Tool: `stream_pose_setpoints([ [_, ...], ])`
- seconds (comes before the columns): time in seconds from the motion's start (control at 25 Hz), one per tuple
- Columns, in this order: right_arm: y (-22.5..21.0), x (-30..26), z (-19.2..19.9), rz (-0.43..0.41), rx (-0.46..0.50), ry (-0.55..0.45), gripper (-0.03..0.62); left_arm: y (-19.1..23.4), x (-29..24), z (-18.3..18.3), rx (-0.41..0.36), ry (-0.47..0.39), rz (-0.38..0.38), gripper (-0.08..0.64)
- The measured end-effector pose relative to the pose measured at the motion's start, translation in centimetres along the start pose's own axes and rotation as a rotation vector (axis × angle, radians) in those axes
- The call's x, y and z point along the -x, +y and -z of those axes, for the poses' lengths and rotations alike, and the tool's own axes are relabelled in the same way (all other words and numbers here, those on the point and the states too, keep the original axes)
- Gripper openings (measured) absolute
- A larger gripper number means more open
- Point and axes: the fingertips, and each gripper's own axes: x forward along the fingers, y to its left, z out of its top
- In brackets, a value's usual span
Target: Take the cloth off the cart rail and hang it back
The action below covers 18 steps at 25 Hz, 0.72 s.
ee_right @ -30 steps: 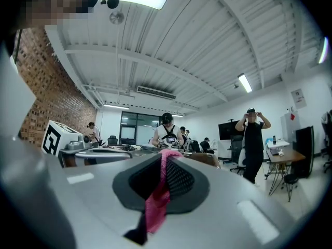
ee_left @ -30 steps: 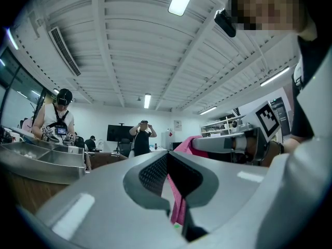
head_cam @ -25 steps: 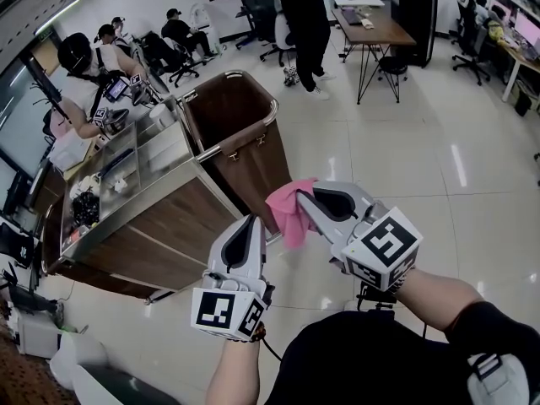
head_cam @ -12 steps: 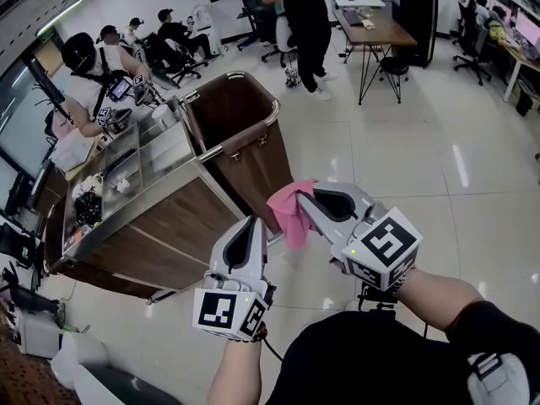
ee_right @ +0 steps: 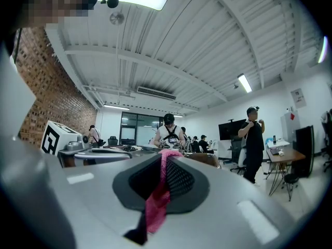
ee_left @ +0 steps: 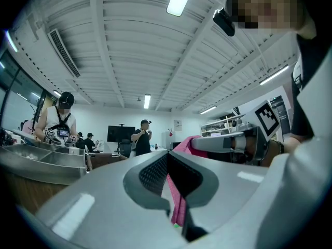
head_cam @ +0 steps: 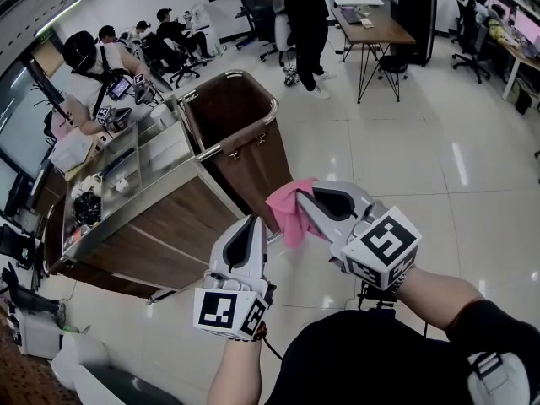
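A pink cloth (head_cam: 285, 213) hangs in the air in front of me, with my right gripper (head_cam: 302, 199) shut on its upper edge. In the right gripper view the cloth (ee_right: 158, 196) runs as a pink strip between the closed jaws of that gripper (ee_right: 165, 157). My left gripper (head_cam: 251, 220) is a little lower and to the left, jaws shut, with nothing in them. Its own view shows the cloth (ee_left: 182, 143) just beyond the left gripper (ee_left: 166, 157). The cart (head_cam: 126, 192) stands to my left. Its brown hamper's metal rail (head_cam: 272, 112) is beyond the cloth, apart from it.
A person with a backpack (head_cam: 89, 83) works at the cart's far side, and items lie on its steel top. Another person (head_cam: 304, 15) stands further back near a desk (head_cam: 375, 24) and office chairs. Shiny tiled floor (head_cam: 439, 167) stretches to the right.
Both grippers and the cloth stay almost where they were. The people in the background have shifted slightly.
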Motion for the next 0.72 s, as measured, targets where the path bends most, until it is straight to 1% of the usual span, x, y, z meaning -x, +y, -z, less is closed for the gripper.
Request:
stream_pose_setpoints([
  [0.2,0.09,0.16,-0.23,-0.005,0.004,0.003,0.011,-0.06,0.12,-0.27,0.009,-0.015,-0.003,0.003],
  [0.72,0.18,0.81,0.49,-0.008,0.002,-0.007,0.011,-0.63,0.35,0.61,0.006,-0.01,0.0,0.003],
])
